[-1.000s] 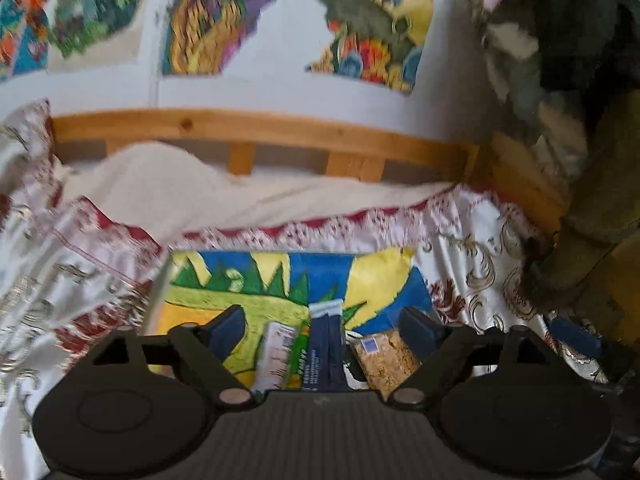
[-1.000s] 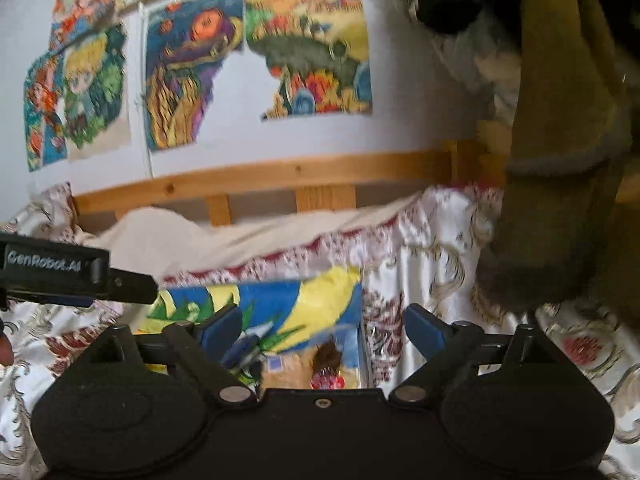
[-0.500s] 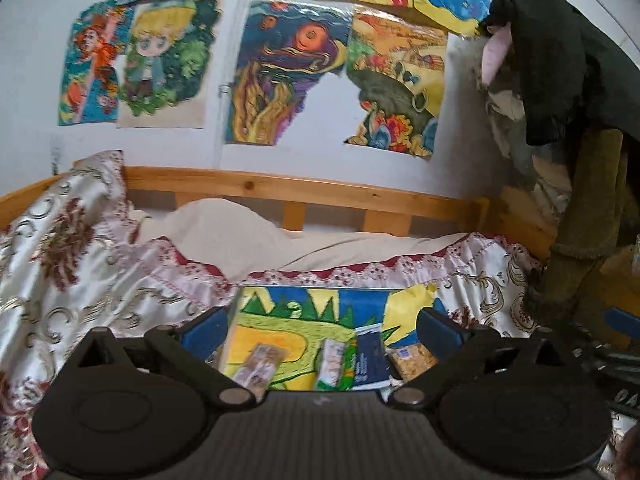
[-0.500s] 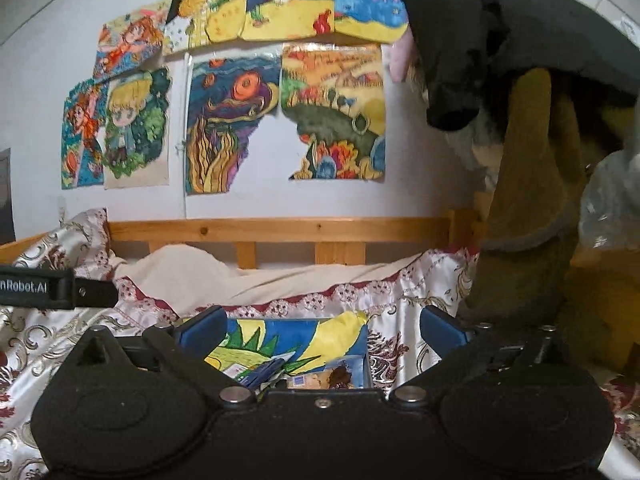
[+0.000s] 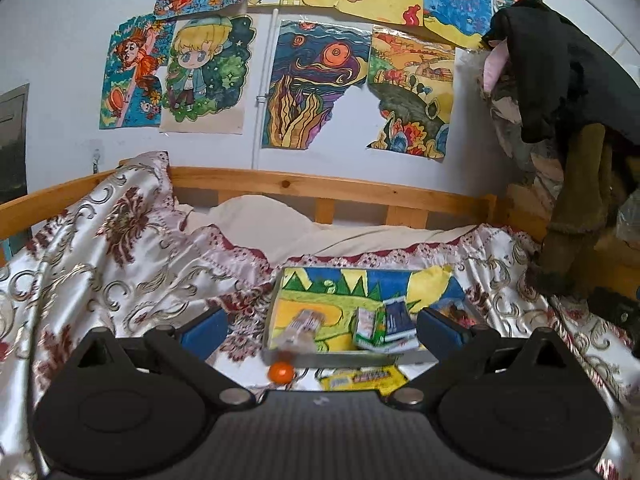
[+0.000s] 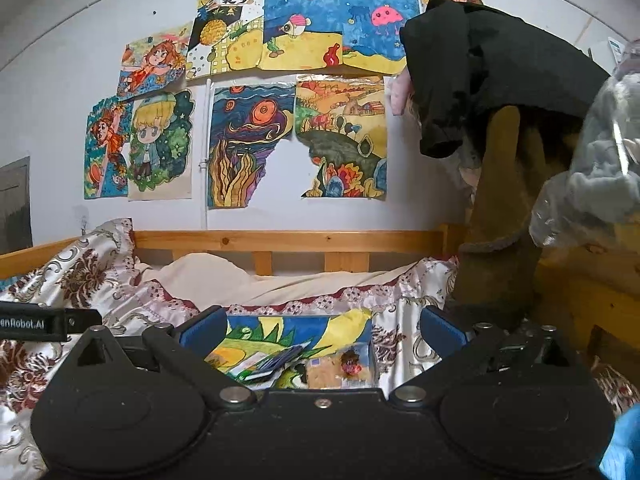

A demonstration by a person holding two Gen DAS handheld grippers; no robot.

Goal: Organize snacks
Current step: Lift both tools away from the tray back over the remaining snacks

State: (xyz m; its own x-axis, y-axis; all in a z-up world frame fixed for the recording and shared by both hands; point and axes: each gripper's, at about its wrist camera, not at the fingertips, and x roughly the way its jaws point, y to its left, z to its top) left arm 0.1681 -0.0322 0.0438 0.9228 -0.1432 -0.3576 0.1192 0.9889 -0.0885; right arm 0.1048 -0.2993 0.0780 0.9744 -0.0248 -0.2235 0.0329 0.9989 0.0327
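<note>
On satin bedspread [image 5: 120, 264], shallow rectangular tray [image 5: 340, 356], crinkly packets [image 5: 380, 326]

A shallow tray lined with a child's landscape drawing [image 5: 320, 292] sits on the flower-patterned satin bedspread [image 5: 120, 248] of a wooden-railed bed [image 5: 320, 186]. In the tray a clear-wrapped snack bar [image 5: 302, 326] lies at left, a green-and-white snack packet [image 5: 370, 328] and dark blue snack packet [image 5: 398, 320] side by side to its right. Before the tray's near edge lie a small orange ball [image 5: 281, 372] and, to its right, a yellow snack packet [image 5: 362, 378]. Crayon drawings [image 5: 316, 84] hang on the wall behind the bed.
</note>
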